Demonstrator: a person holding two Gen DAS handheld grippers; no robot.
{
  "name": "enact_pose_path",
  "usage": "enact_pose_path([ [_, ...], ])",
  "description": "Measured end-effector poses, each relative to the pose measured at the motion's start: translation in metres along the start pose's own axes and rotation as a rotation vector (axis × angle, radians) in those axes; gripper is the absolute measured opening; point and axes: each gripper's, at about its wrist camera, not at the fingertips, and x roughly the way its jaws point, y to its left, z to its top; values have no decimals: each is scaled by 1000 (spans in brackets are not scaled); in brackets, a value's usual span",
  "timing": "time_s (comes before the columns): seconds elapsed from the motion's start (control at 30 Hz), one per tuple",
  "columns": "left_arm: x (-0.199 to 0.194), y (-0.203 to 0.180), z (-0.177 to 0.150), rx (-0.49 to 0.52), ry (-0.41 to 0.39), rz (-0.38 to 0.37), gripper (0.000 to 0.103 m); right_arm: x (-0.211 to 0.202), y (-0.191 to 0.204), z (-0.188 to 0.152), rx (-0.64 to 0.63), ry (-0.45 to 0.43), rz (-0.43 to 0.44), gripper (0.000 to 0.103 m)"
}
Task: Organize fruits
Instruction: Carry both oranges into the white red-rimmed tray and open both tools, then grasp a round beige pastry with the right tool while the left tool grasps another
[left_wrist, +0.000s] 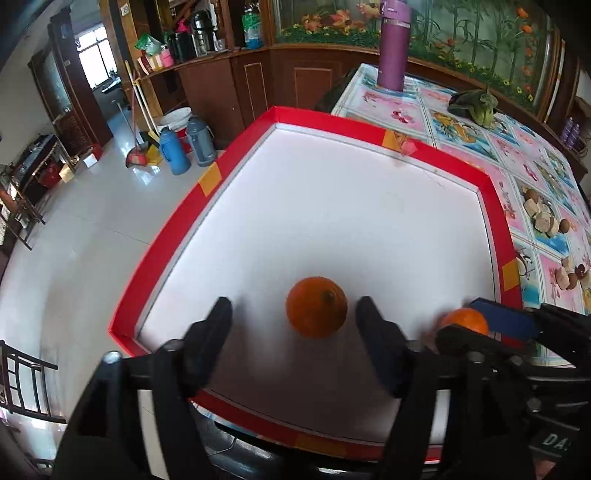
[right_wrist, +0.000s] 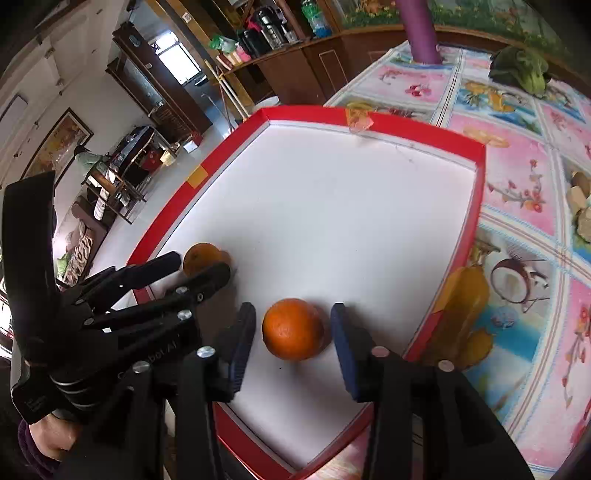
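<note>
Hand-held gripper (left_wrist: 293, 314) astride orange (left_wrist: 316, 307)

The right claw (right_wrist: 291, 345) hangs spread wide over a red-rimmed white tray (right_wrist: 369, 127), with an orange (right_wrist: 293, 329) resting on the tray floor between its fingers and touching neither. At ten o'clock from that fruit, the left claw (right_wrist: 201, 264) brackets a second orange (right_wrist: 200, 257) near the tray's rim. The tray sits on a counter (right_wrist: 517, 177) under a floral cloth.
</note>
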Motion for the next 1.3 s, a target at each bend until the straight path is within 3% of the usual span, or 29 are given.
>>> enact_pose_path([
  [0.03, -3, 1, 1, -6, -7, 11, 82, -6, -2, 0, -3, -23, 7, 54],
  [0.13, -16, 3, 5, -27, -34, 23, 84, -32, -11, -1, -13, -116, 9, 56],
  [0.27, -35, -8, 12, -35, -70, -13, 88, -80, -40, -12, 2, -219, -27, 59],
  [0.43, -59, -49, 16, 43, -129, -89, 93, -134, -96, -45, 81, -294, -110, 60],
  [0.57, -67, -103, 12, 158, -132, -187, 95, -173, -143, -73, 147, -328, -232, 60],
  [0.7, -60, -171, 7, 328, -119, -248, 95, -191, -190, -87, 243, -294, -323, 60],
  [0.83, -32, -226, 7, 452, -67, -247, 95, -188, -218, -84, 290, -249, -347, 60],
  [0.9, -18, -241, 5, 479, -28, -233, 95, -184, -225, -80, 293, -241, -329, 60],
  [0.97, -9, -255, 4, 509, -5, -275, 95, -179, -229, -77, 285, -222, -361, 60],
  [1.1, 0, -277, 0, 559, 20, -285, 95, -168, -233, -70, 274, -212, -346, 59],
  [1.23, 8, -289, 5, 569, 30, -297, 86, -157, -239, -64, 266, -182, -405, 43],
  [1.3, 11, -291, 11, 550, 40, -324, 79, -153, -244, -64, 286, -166, -397, 40],
])
